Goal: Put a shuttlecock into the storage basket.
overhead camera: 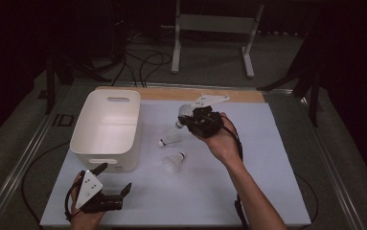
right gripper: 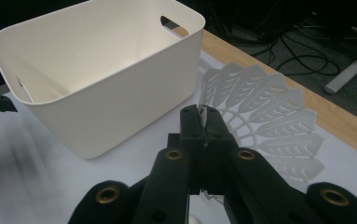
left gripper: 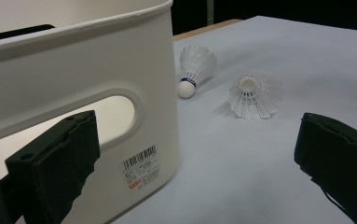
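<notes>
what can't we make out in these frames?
- Held shuttlecock, right gripper view: its cork end is hidden behind the shut right gripper; the feather skirt is cut off at the bottom edge.
- White basket, left gripper view: the inside is hidden by its near wall; the barcode label print is too small to read.
- Left gripper, left gripper view: both jaws are cut off by the frame edges.
- High view: dim, so the room beyond the table is too dark to read.
</notes>
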Motion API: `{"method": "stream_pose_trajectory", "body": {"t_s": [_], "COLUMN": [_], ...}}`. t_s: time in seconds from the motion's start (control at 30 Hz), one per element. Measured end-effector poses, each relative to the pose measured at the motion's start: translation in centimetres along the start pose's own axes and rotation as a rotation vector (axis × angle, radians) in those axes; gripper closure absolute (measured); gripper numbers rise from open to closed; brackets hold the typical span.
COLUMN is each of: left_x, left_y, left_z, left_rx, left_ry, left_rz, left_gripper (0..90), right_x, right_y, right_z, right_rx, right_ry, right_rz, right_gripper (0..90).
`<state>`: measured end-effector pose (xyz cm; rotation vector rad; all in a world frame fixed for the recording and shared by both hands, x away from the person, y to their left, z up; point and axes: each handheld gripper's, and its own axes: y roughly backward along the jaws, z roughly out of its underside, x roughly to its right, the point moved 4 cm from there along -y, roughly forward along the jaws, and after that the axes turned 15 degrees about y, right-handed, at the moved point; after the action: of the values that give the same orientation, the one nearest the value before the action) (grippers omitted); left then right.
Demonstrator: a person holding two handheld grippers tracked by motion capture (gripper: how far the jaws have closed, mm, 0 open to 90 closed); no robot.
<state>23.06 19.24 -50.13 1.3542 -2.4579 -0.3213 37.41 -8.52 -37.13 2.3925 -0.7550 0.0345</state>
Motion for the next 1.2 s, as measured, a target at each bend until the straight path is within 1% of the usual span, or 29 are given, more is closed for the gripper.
{"method": "stream_pose_trajectory", "body": {"t_s": [0.17, 0.33, 0.57, 0.83, 1.2], "left_x": [0.0, 0.0, 0.0, 0.0, 0.0], "left_y": [0.0, 0.0, 0.0, 0.0, 0.0], "left_z": [0.0, 0.0, 0.0, 0.0, 0.0], "left_rx": [0.001, 0.000, -0.002, -0.004, -0.001], "left_ry": [0.001, 0.002, 0.000, -0.002, -0.002], "left_rz": [0.000, 0.001, 0.000, 0.002, 0.001], "left_gripper": [0.8, 0.8, 0.8, 0.8, 0.8], "right_x": [0.0, 0.0, 0.0, -0.1, 0.0], "right_y": [-0.1, -0.3, -0.4, -0.6, -1.0], "right_z": [-0.2, -0.4, -0.9, -1.5, -2.2], "right_rx": [0.006, 0.011, 0.023, 0.036, 0.049], "right_ry": [-0.004, 0.007, 0.008, -0.001, -0.002], "right_rz": [-0.004, -0.007, -0.005, -0.016, -0.011], "right_gripper": [89.4, 89.3, 89.3, 89.3, 89.3]}}
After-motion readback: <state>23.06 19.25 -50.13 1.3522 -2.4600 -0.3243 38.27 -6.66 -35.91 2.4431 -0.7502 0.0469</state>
